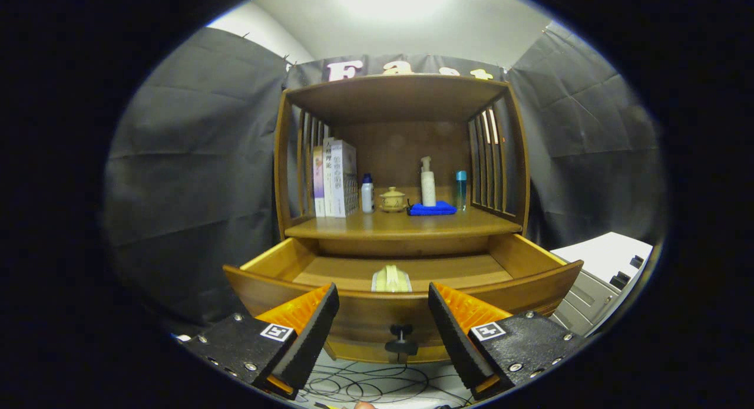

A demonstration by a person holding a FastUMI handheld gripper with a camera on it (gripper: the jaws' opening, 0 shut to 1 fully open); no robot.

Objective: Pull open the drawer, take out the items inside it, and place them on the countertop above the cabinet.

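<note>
The gripper is spread wide and holds nothing, its fingers flanking the black knob of the pulled-out wooden drawer. Inside, at twelve o'clock just beyond the fingers, lies a pale yellow-green ribbed item. Above, the cabinet's wooden desk carries a folded blue cloth.

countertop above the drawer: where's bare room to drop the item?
Bare: the front strip of the countertop, ahead of everything. Back row is crowded: books, white bottle, lidded pot, pump bottle on blue cloth, blue bottle. Gripper open, at the drawer front.
</note>
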